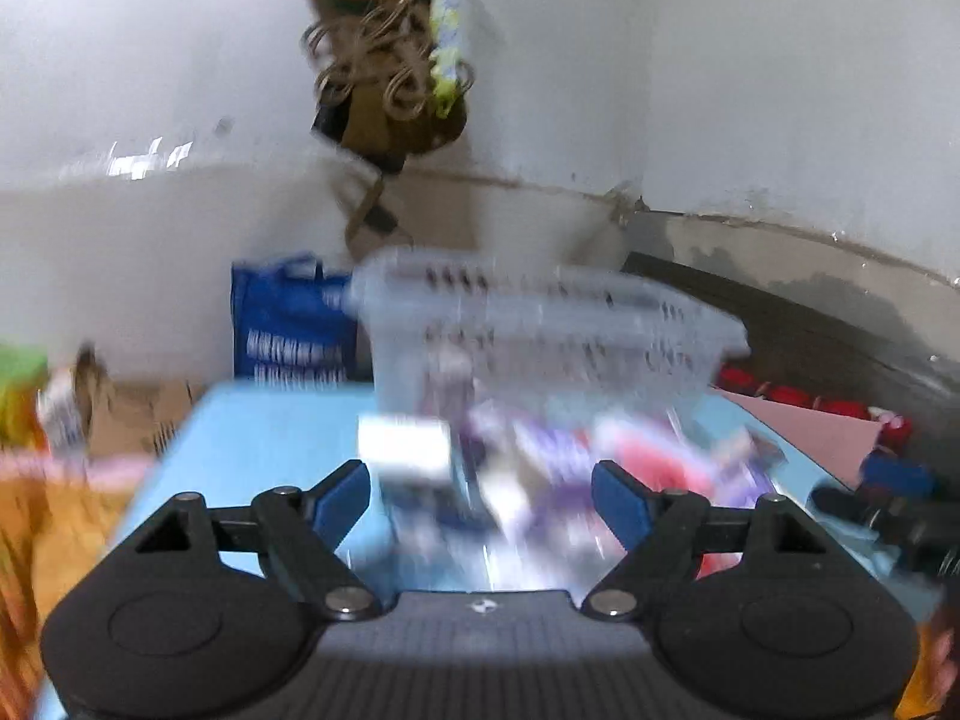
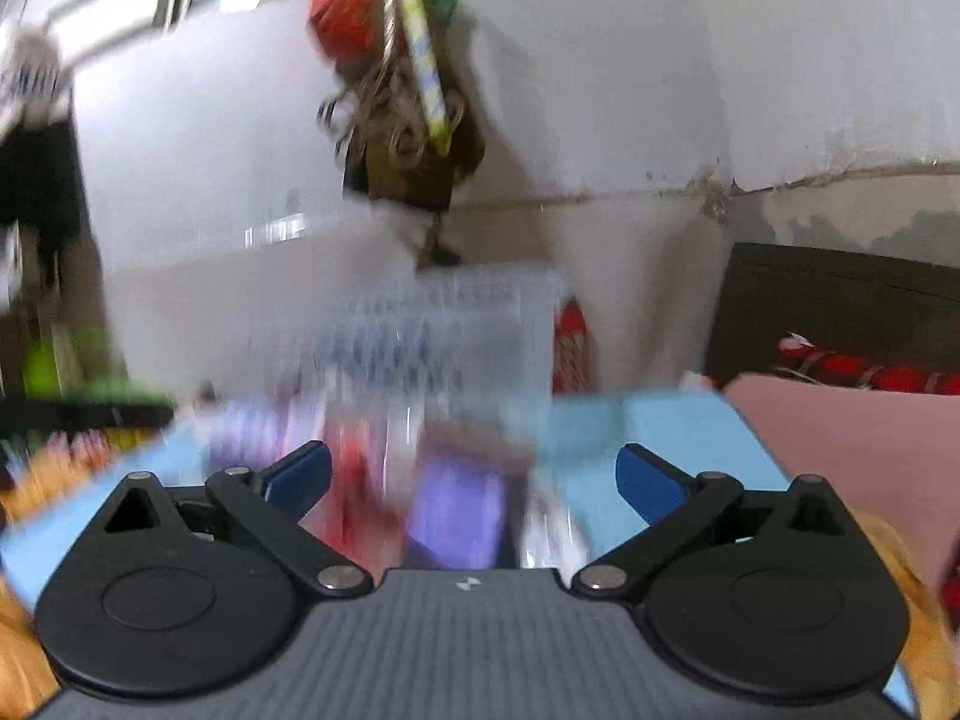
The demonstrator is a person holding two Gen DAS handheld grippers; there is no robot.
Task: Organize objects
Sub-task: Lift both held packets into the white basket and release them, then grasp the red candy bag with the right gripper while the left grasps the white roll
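Observation:
Both views are blurred by motion. A pale slotted plastic basket [image 1: 540, 324] stands at the far side of a light blue table [image 1: 264, 438]. In front of it lies a heap of packets, purple, red and white, with a white box [image 1: 408, 447] at its left. My left gripper [image 1: 480, 498] is open and empty, just short of the heap. In the right wrist view the basket [image 2: 456, 324] is ahead and a purple packet [image 2: 459, 510] lies between the open fingers of my right gripper [image 2: 474, 480], which holds nothing.
A blue bag [image 1: 288, 324] stands behind the table at the left. A brown bundle with rope [image 1: 390, 90] hangs on the white wall. A pink sheet [image 2: 840, 450] and a dark cabinet [image 2: 840, 312] lie to the right. Orange cloth [image 1: 54, 528] is at the left.

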